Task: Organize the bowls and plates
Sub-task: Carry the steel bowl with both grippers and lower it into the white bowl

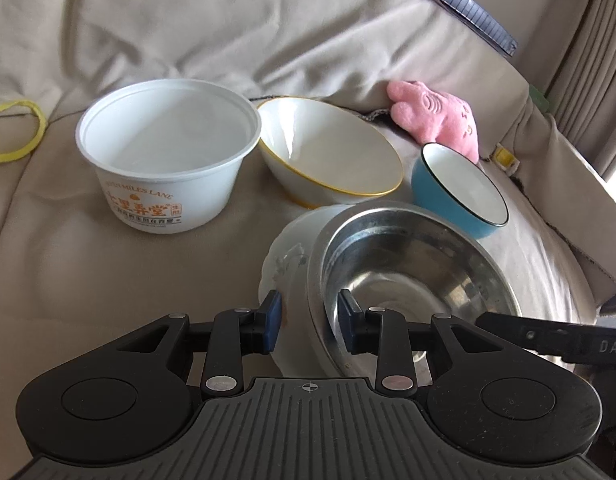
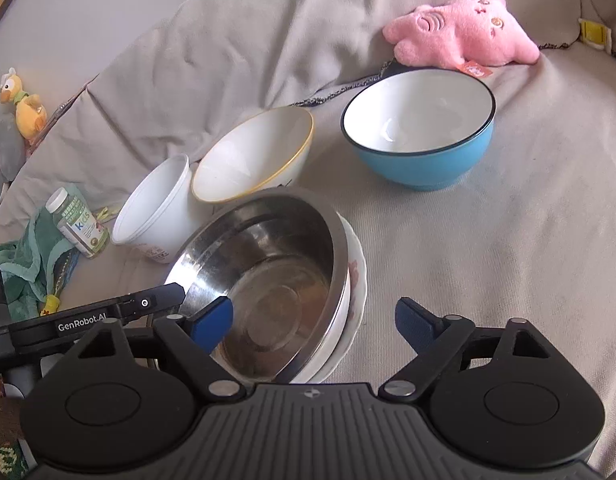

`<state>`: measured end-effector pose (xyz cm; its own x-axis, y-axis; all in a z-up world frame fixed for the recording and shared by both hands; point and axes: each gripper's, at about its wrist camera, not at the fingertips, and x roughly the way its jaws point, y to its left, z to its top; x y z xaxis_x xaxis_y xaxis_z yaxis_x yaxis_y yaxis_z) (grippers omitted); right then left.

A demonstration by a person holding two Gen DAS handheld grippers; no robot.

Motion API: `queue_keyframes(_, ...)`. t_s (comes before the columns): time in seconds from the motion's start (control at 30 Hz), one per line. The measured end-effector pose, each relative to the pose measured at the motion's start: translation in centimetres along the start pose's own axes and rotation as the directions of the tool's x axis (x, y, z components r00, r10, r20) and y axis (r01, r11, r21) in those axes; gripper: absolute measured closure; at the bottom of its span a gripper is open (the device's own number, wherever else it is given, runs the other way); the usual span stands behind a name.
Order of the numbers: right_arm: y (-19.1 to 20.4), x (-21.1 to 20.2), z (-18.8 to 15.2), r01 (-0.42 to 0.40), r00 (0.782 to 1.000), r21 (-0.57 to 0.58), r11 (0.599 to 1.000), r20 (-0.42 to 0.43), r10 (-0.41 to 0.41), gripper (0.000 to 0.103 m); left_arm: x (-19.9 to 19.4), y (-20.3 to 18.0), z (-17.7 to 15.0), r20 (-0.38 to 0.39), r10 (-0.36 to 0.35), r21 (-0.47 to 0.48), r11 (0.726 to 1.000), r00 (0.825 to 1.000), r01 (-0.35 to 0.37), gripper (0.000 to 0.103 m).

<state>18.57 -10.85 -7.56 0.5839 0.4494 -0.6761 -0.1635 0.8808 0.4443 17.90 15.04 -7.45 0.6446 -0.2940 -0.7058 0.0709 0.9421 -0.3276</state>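
A steel bowl [image 1: 419,272] [image 2: 276,264] sits tilted inside a white dish [image 1: 284,256] [image 2: 355,280] on a beige sofa cover. My left gripper [image 1: 311,320] straddles their near rim. One pad is outside the dish and the other inside the steel bowl, and both seem to press. My right gripper [image 2: 313,324] is open across the same stack, with one finger in the steel bowl and the other clear of the dish. Behind stand a white plastic tub [image 1: 168,168] [image 2: 156,216], a yellow-rimmed white bowl [image 1: 327,152] [image 2: 252,156] and a blue bowl [image 1: 459,188] [image 2: 419,136].
A pink plush toy [image 1: 431,116] [image 2: 459,32] lies behind the blue bowl. At the left of the right wrist view are a vitamin bottle [image 2: 78,224], a green cloth [image 2: 20,272] and a duck toy [image 2: 24,108]. A yellow band [image 1: 24,136] lies far left.
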Motion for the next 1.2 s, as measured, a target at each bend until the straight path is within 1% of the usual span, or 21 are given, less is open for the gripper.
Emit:
queue_keyframes(0.03,0.2,0.2,-0.1,-0.007,1.000,-0.006,1.000,-0.009,0.007,0.026,0.0,0.0,0.0,-0.004,-0.011,-0.006,1.000,1.000,0.011,0.070)
queue_keyframes(0.13,0.9,0.7,-0.4,-0.040,0.999,-0.019,0.999,-0.021,0.040,0.027,0.0,0.0,-0.2,-0.014,-0.034,-0.015,0.999,0.999,0.034,0.072)
queue_keyframes(0.2,1.7,0.8,-0.6,-0.022,1.000,-0.042,0.999,-0.016,0.021,0.026,0.0,-0.1,-0.2,-0.016,-0.040,-0.014,0.999,0.999,0.040,0.072)
queue_keyframes(0.23,2.0,1.0,-0.6,-0.016,1.000,-0.056,0.998,-0.016,0.015,0.026,-0.1,-0.2,-0.2,-0.013,-0.027,-0.010,1.000,1.000,0.027,0.072)
queue_keyframes(0.33,2.6,1.4,-0.6,-0.032,0.999,-0.067,0.997,-0.022,0.030,0.026,-0.3,0.2,-0.1,-0.002,0.003,-0.022,1.000,1.000,-0.003,0.072)
queue_keyframes(0.43,3.1,1.7,-0.7,-0.042,0.999,-0.079,0.996,-0.024,0.040,0.026,-0.5,0.8,0.0,0.008,0.014,-0.043,0.999,1.000,-0.014,0.072)
queue_keyframes(0.53,3.3,1.9,-0.6,-0.030,0.999,-0.088,0.996,-0.018,0.029,0.026,-0.5,0.8,0.1,0.011,0.013,-0.038,0.999,1.000,-0.013,0.071)
queue_keyframes(0.63,3.1,2.0,-0.4,-0.038,0.999,-0.079,0.996,-0.017,0.037,0.026,-0.5,0.4,0.0,0.011,0.016,-0.016,1.000,1.000,-0.016,0.069)
queue_keyframes(0.83,2.8,1.8,-0.3,-0.031,0.999,-0.084,0.996,-0.014,0.029,0.026,-0.4,0.1,-0.1,0.009,0.011,0.002,1.000,1.000,-0.011,0.068)
queue_keyframes(1.07,3.1,1.7,-0.4,-0.024,1.000,-0.093,0.995,-0.012,0.023,0.026,-0.3,0.1,-0.2,0.012,0.009,-0.006,1.000,1.000,-0.009,0.069)
queue_keyframes(1.2,2.7,1.1,-0.3,-0.038,0.999,-0.085,0.996,0.007,0.039,0.025,-0.8,0.1,0.0,0.037,0.002,-0.003,1.000,0.999,-0.002,0.069)
